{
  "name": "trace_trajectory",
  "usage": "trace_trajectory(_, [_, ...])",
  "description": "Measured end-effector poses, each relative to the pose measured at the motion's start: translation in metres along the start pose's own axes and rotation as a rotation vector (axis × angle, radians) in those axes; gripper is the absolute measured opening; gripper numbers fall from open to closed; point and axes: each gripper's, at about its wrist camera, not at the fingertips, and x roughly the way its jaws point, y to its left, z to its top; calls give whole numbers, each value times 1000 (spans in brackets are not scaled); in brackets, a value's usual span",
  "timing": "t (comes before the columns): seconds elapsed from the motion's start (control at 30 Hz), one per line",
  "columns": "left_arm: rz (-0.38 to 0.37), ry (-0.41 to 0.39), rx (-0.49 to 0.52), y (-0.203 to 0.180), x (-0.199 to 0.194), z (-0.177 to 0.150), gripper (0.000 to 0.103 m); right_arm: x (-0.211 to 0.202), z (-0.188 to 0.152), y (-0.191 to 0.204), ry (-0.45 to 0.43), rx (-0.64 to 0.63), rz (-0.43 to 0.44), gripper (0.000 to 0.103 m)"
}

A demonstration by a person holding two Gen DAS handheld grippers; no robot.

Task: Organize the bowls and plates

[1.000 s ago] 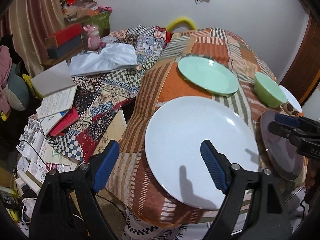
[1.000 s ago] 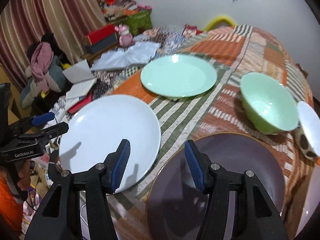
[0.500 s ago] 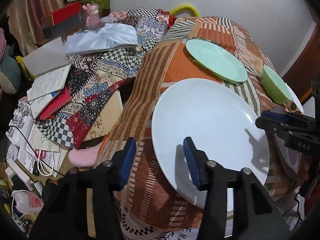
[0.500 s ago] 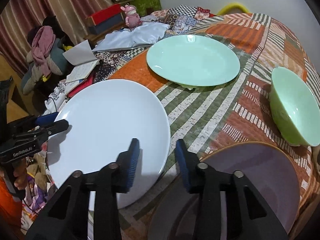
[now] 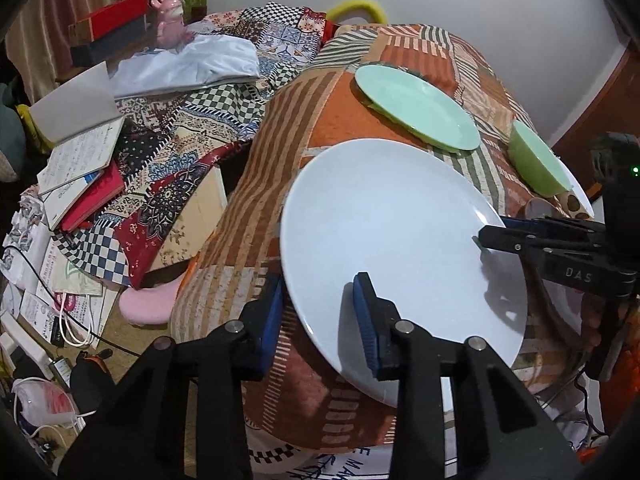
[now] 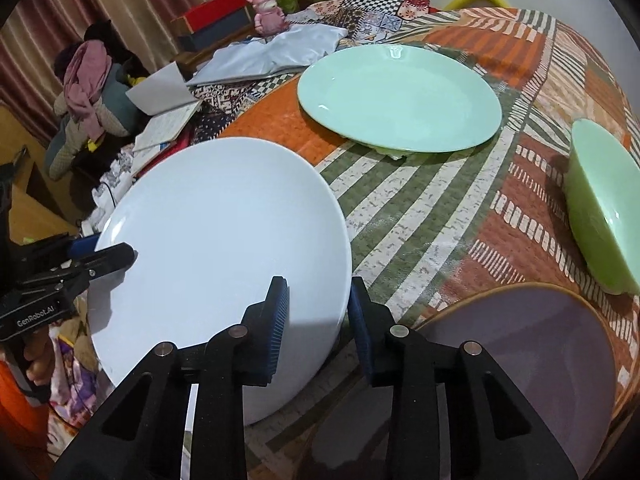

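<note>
A large white plate (image 5: 392, 236) lies at the near left of the patchwork-covered table (image 6: 432, 208). My left gripper (image 5: 320, 316) straddles its left rim, one blue pad under the rim and one on top, jaws narrowed around it. My right gripper (image 6: 318, 320) straddles the white plate's (image 6: 224, 248) right rim the same way. A mint green plate (image 6: 400, 96) lies farther back. A green bowl (image 6: 604, 204) sits at the right. A purple plate (image 6: 516, 364) lies at the near right.
A small white dish (image 5: 576, 196) and a spotted cup (image 5: 540, 208) sit behind the green bowl. To the left, a lower surface holds patterned cloths (image 5: 192, 128), notebooks (image 5: 76, 164), a pink figurine (image 5: 170, 20) and boxes. Cables and papers lie on the floor.
Both grippers moved forward onto the white plate's opposite rims and their jaws narrowed from wide open to close around the rim.
</note>
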Motion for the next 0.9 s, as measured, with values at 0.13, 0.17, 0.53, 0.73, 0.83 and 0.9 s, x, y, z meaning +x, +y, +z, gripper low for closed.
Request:
trace_trajectory(0.13, [4, -2, 18, -6, 1, -2, 35, 1, 0, 2, -7, -7, -5, 33])
trace_trajectory(0.17, [7, -6, 20, -7, 1, -3, 35, 1, 0, 2, -9, -6, -6, 33])
trace_trajectory(0.53, [16, -7, 1, -12, -8, -1, 35, -17, -3, -5, -67, 77, 38, 33])
trace_trajectory(0.73, [11, -35, 10, -19, -18, 1, 35, -30, -5, -5, -101, 81, 30, 33])
trace_trajectory(0.83, [-1, -45, 8, -22, -22, 3, 35, -38, -7, -8, -119, 89, 29, 33])
trace_trajectory(0.9, [-2, -56, 11, -27, -25, 4, 35, -44, -9, -8, -131, 90, 23, 33])
